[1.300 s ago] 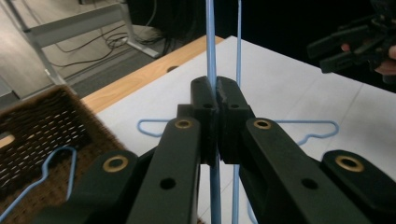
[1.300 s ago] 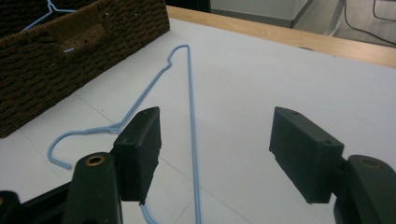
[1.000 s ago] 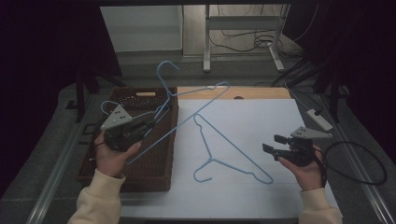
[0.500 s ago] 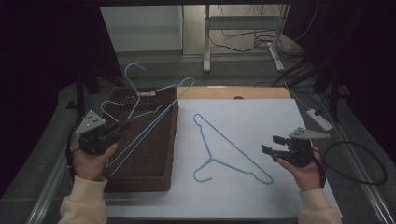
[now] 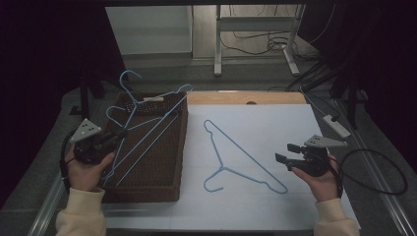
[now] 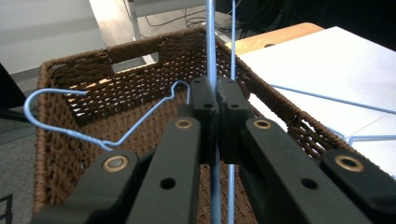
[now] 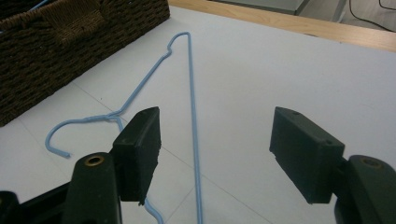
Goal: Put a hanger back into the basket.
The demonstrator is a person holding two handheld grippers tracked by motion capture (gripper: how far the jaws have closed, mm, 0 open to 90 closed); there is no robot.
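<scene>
My left gripper (image 5: 117, 137) is shut on the wire of a blue hanger (image 5: 129, 73) and holds it tilted over the brown wicker basket (image 5: 147, 194). In the left gripper view the jaws (image 6: 216, 100) pinch that wire (image 6: 211, 42) above the basket (image 6: 70, 186). A second blue hanger's hook (image 6: 70, 134) lies inside the basket. Another blue hanger (image 5: 236, 157) lies flat on the white table. My right gripper (image 5: 285, 153) hovers open just right of it. In the right gripper view the open jaws (image 7: 215, 154) straddle the hanger's long wire (image 7: 192, 102) without touching it.
The white table top (image 5: 275, 123) stretches right of the basket, with a wooden strip (image 5: 246, 97) along its far edge. A white power strip (image 5: 337, 125) and cables lie off the table's right side. The right gripper's cable (image 5: 378, 167) loops beside that hand.
My left hand has carried the hanger leftward and slightly down, from the basket's right edge to over its left half. The right gripper and the table hanger have not moved.
</scene>
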